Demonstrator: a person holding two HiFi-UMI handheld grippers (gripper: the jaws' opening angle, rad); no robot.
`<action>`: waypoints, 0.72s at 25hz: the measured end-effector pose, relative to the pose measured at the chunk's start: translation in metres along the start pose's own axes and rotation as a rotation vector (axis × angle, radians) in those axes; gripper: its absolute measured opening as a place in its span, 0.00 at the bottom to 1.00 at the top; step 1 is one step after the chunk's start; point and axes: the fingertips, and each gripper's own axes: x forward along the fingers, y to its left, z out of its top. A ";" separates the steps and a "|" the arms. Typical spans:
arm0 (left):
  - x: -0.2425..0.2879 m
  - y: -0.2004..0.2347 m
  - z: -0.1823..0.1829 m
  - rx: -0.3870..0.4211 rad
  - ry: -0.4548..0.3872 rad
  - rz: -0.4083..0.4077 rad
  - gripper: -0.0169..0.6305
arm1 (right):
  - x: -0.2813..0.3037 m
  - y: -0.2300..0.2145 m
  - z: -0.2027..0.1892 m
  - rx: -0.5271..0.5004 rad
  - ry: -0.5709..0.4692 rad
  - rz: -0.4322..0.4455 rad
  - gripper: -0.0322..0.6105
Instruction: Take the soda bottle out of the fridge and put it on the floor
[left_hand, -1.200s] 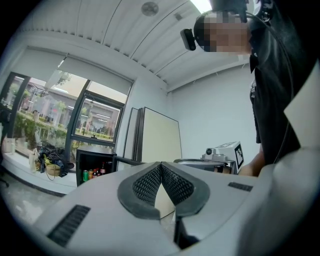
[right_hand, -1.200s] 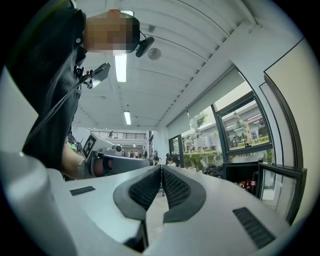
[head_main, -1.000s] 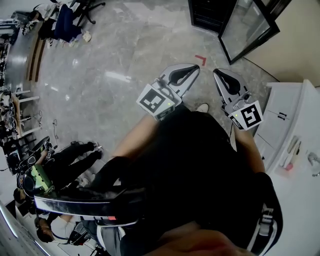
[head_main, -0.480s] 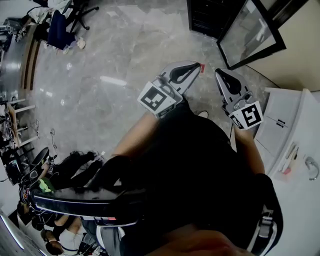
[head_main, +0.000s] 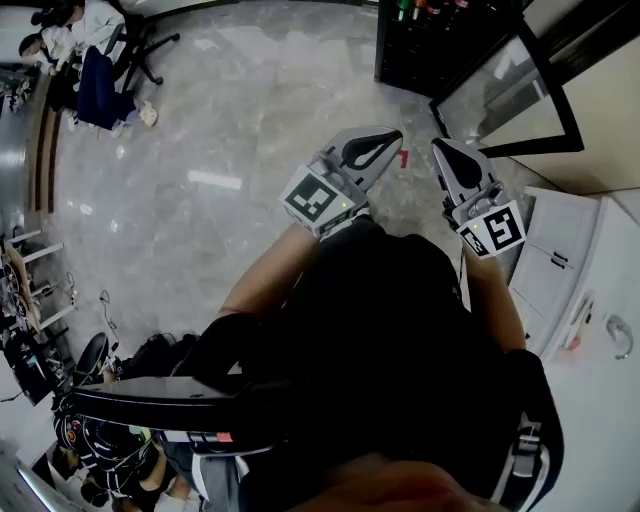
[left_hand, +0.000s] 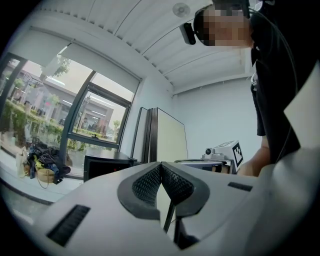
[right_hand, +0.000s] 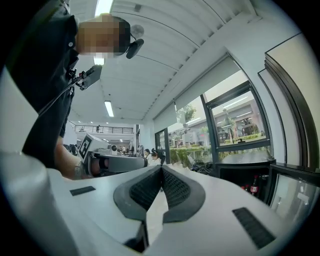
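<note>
The soda bottle (right_hand: 254, 186) stands upright inside the fridge (head_main: 420, 45), red-labelled, low in the dark interior. I see it only in my right gripper view, small and off to the right of my jaws. From my head view a few coloured bottle tops show at the fridge's upper edge, but I cannot tell which is which there. The fridge's glass door (head_main: 505, 90) is swung open to the right, and the black cabinet sits ahead of both my grippers, well apart from them.

My right gripper (head_main: 441, 146) points towards the fridge. Its jaws are pressed together tip to tip, with nothing between the ribbed pads. My left gripper (head_main: 394, 134) is just beside it on the left, aimed the same way. Its jaws are likewise closed on nothing; in its own view the pads meet at the tips and only the room shows behind them. Each gripper carries its marker cube (head_main: 317, 200) near my wrist.

Below them lies the grey marbled floor (head_main: 230, 120), with a small red mark (head_main: 403, 157) between the two grippers' tips. A white cabinet (head_main: 550, 250) stands at my right, and an office chair (head_main: 110, 55) sits far off at the upper left.
</note>
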 end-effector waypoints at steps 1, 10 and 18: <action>0.001 0.008 0.002 0.013 -0.001 -0.011 0.03 | 0.009 -0.005 0.000 -0.001 0.003 -0.013 0.07; 0.038 0.078 0.015 0.050 -0.020 -0.014 0.03 | 0.062 -0.071 -0.004 -0.009 0.020 -0.082 0.07; 0.115 0.142 0.002 0.074 -0.015 0.068 0.03 | 0.101 -0.185 -0.041 -0.016 0.040 -0.152 0.07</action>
